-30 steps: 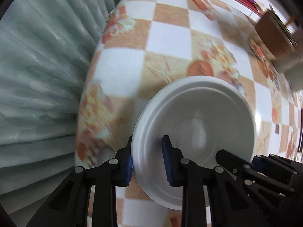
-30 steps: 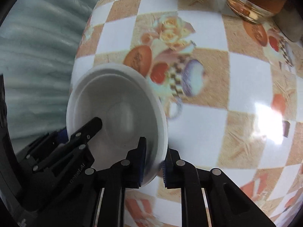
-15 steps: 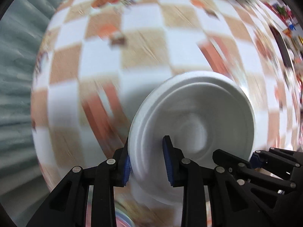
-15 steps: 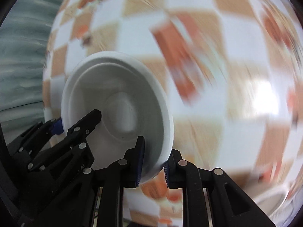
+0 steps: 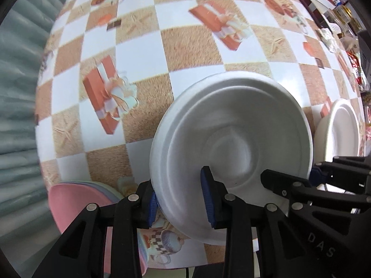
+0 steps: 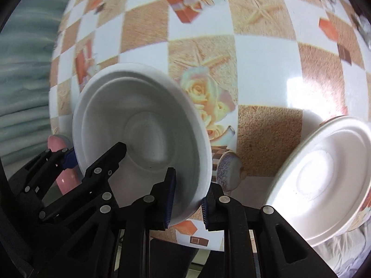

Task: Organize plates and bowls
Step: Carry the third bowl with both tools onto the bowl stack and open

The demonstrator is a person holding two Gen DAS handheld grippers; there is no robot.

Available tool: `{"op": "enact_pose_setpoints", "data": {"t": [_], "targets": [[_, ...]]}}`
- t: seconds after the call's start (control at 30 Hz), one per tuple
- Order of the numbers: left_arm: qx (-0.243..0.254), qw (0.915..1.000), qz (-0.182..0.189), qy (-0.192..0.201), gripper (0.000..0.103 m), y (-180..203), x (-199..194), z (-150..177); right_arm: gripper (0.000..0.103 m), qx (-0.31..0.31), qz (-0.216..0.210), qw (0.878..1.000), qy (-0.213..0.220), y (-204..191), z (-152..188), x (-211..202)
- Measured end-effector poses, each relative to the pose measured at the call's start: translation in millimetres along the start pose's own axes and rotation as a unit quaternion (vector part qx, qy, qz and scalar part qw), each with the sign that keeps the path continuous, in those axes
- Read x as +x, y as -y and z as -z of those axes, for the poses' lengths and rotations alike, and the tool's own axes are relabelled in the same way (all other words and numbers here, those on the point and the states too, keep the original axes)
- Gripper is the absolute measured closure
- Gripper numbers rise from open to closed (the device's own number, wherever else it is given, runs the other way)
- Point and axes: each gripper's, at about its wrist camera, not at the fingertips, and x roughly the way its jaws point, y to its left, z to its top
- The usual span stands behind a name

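A white bowl (image 5: 231,139) is held above the checkered tablecloth by both grippers. My left gripper (image 5: 179,205) is shut on its left rim. My right gripper (image 6: 185,205) is shut on its right rim; the bowl also shows in the right wrist view (image 6: 143,134). A second white bowl (image 6: 320,183) sits at the table's near edge to the right, also seen in the left wrist view (image 5: 340,132). A stack of pink bowls (image 5: 78,201) sits at the near left edge, its edge showing in the right wrist view (image 6: 56,143).
The checkered tablecloth (image 5: 190,46) with gift box and rose prints covers the table. A pleated pale green curtain (image 5: 16,92) hangs along the left side. Cluttered shelves (image 5: 343,11) stand at the far right.
Both grippers have carried the white bowl across the table toward the near edge. The pink bowl stack and the second white bowl have come into view.
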Motion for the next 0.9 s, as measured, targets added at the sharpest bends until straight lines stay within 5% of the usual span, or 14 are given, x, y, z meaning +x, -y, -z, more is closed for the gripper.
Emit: {"op": "enact_pose_setpoints", "data": {"t": [0.3, 0.9], "targets": [[0.034, 0.9992, 0.002, 0.023, 0.068, 40.5, -43.1, 5.9, 0.081, -0.002, -0.001, 1.0, 0.03, -6.3, 15.2, -37.4], [0.15, 0.9858, 0.008, 0.074, 0.067, 91.6, -85.3, -15.7, 0.081, 0.076, -0.002, 0.993, 0.095, 55.1, 56.8, -88.9]]}}
